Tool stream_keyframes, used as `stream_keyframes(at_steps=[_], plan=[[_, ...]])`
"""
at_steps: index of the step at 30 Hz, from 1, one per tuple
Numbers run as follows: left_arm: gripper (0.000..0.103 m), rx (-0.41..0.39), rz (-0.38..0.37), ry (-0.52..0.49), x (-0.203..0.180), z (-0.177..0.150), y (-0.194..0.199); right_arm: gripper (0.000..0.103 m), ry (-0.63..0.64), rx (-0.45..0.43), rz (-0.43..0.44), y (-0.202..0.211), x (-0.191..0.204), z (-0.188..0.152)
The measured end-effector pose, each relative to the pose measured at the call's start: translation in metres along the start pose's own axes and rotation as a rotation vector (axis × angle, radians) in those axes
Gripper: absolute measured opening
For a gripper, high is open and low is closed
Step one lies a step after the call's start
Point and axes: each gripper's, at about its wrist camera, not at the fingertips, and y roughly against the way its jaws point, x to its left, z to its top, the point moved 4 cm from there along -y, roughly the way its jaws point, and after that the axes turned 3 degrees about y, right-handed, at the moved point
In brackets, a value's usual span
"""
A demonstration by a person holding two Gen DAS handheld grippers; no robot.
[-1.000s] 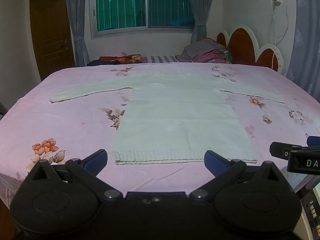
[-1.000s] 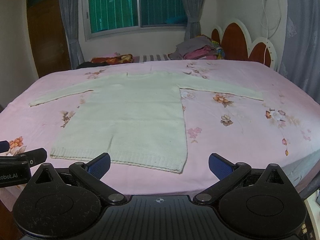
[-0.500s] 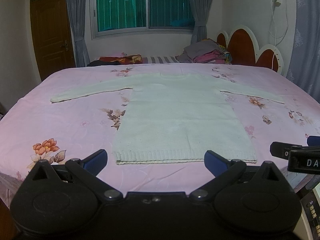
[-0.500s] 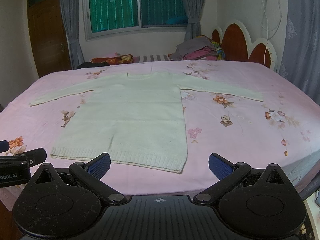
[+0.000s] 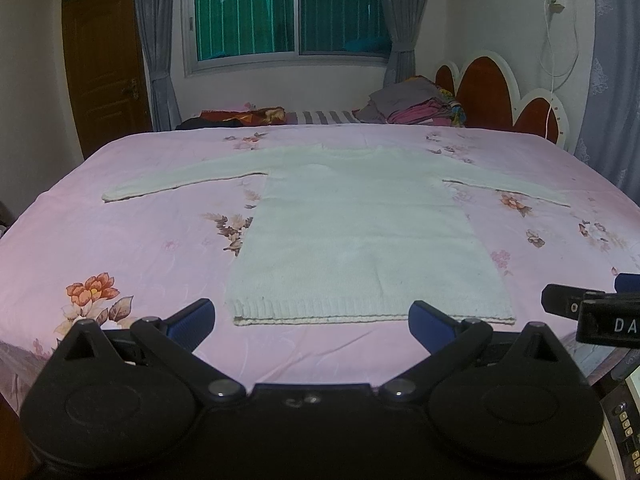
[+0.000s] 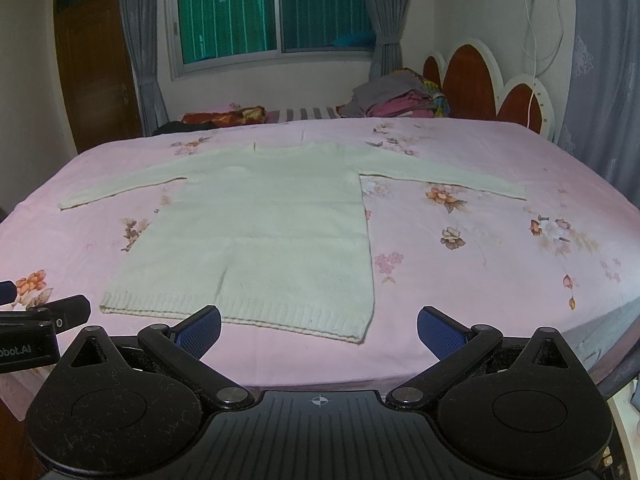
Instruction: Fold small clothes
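A pale cream knitted sweater (image 5: 360,232) (image 6: 264,232) lies flat on the pink flowered bedspread (image 5: 120,240), both sleeves spread out to the sides and its ribbed hem nearest me. My left gripper (image 5: 312,316) hangs open just short of the hem, holding nothing. My right gripper (image 6: 320,326) is open too, near the hem's right corner, with nothing between its blue pads. Each gripper shows at the edge of the other's view.
The bed's near edge (image 6: 360,376) runs right under both grippers. A heap of folded clothes (image 5: 412,106) and dark garments (image 5: 232,118) lie at the far side, by the red headboard (image 5: 496,92). A door (image 5: 104,68) stands at far left.
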Motion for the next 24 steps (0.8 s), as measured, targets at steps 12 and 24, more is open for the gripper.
stream_keyframes(at_steps=[12,24], plan=[[0.103,-0.008,0.004,0.006,0.005,0.013,-0.018,0.103,-0.001,-0.008,-0.008,-0.014,-0.002,0.011],[0.103,-0.013,-0.06,-0.028,0.004,0.059,-0.076,0.103,-0.021,-0.025,-0.053,-0.061,-0.004,0.054]])
